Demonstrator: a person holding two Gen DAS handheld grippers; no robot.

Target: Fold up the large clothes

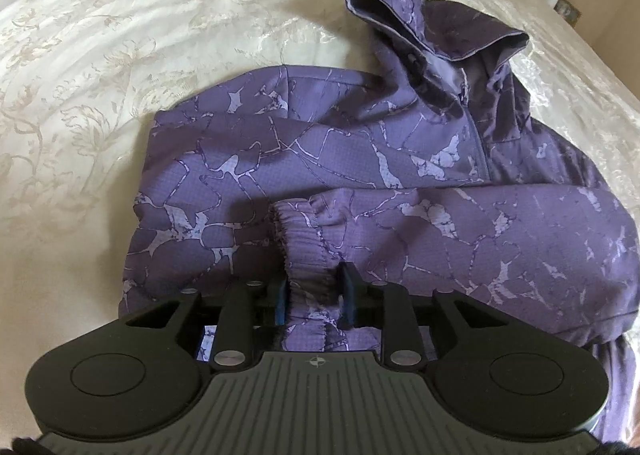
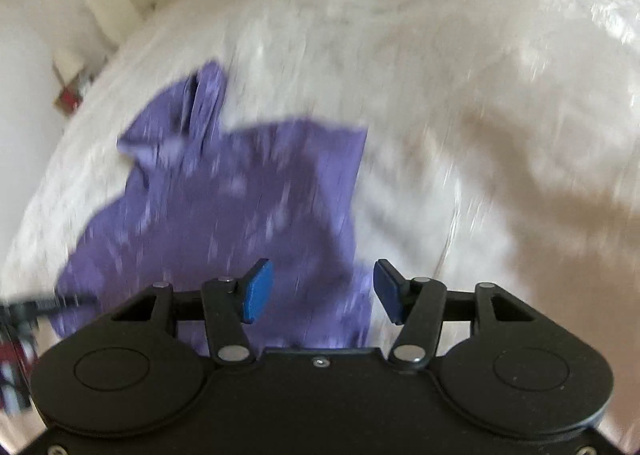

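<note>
Both wrist cameras look down closely, sharing the purple jacket (image 1: 360, 175) on the bedspread (image 1: 120, 55)

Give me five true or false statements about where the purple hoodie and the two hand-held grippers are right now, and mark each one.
1. The purple hoodie lies on a cream floral bedspread. True.
2. The left hand-held gripper has its fingers around the elastic sleeve cuff. True.
3. The right hand-held gripper grips a sleeve. False: its blue pads stand apart with nothing between them.
4. The hood is folded flat under the body. False: it lies open at the top of the garment.
5. One sleeve lies folded across the front of the hoodie. True.
</note>
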